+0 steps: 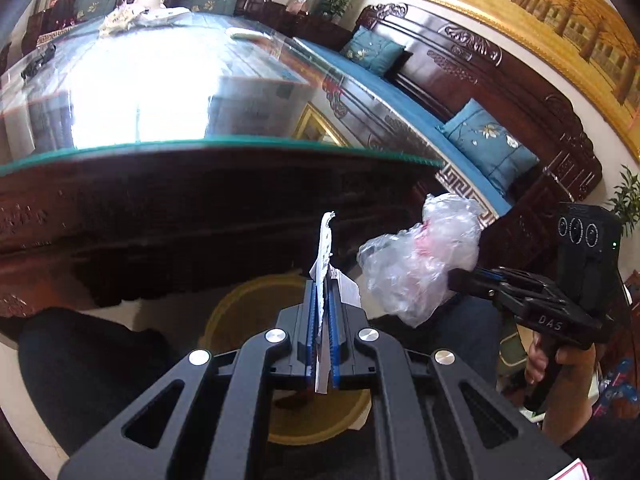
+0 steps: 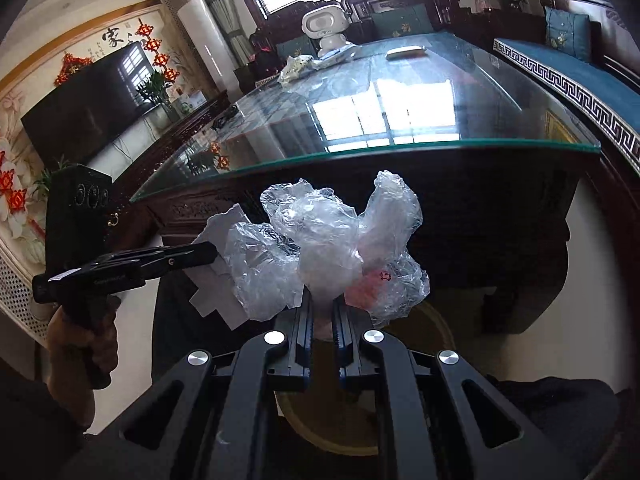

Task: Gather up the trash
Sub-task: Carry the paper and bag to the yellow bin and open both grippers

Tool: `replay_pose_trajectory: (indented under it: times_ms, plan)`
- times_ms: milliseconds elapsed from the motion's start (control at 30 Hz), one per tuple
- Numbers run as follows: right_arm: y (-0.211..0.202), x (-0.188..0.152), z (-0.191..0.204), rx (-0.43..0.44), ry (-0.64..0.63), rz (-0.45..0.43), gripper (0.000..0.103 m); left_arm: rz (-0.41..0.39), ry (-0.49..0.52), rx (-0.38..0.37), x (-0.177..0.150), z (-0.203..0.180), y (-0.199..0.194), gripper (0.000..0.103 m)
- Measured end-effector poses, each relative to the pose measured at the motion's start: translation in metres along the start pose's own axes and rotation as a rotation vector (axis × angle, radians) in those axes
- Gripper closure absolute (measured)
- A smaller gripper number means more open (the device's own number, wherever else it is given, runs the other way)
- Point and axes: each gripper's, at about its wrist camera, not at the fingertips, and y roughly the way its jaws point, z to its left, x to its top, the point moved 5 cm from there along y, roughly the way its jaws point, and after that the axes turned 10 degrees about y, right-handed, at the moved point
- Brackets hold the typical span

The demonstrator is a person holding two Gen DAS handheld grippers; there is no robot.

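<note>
A torn white paper scrap (image 1: 326,240) stands upright between the blue pads of my left gripper (image 1: 322,284), which is shut on it. My right gripper (image 2: 322,300) is shut on a crumpled clear plastic bag (image 2: 328,240) with a pink patch. Both grippers hang side by side in front of the table's dark front, above a round yellow bin (image 1: 240,308) on the floor. The left wrist view shows the right gripper (image 1: 454,278) and its plastic bag (image 1: 420,264) at the right. In the right wrist view the left gripper (image 2: 212,252) with its paper scrap (image 2: 216,228) is at the left, and the bin (image 2: 436,328) lies below.
A glass-topped dark wooden table (image 1: 200,146) rises just ahead. At its far end are a white toy robot (image 2: 324,28), a crumpled wad (image 2: 296,66), a flat white thing (image 2: 404,52) and a black item (image 2: 224,118). A carved bench with blue cushions (image 1: 492,144) runs along the right.
</note>
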Motion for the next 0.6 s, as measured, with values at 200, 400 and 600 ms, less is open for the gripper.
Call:
replay_pose_trajectory:
  times_ms: [200, 400, 600]
  plan:
    - [0.01, -0.015, -0.009, -0.016, 0.034, 0.05, 0.09, 0.043, -0.007, -0.011, -0.019, -0.001, 0.015, 0.097]
    - [0.01, -0.019, -0.013, -0.05, 0.027, 0.048, 0.062, 0.065, -0.016, -0.005, -0.025, -0.003, 0.023, 0.097]
    - [0.008, -0.016, -0.021, -0.039, 0.042, 0.043, 0.062, 0.088, -0.007, -0.002, -0.028, -0.007, 0.031, 0.097]
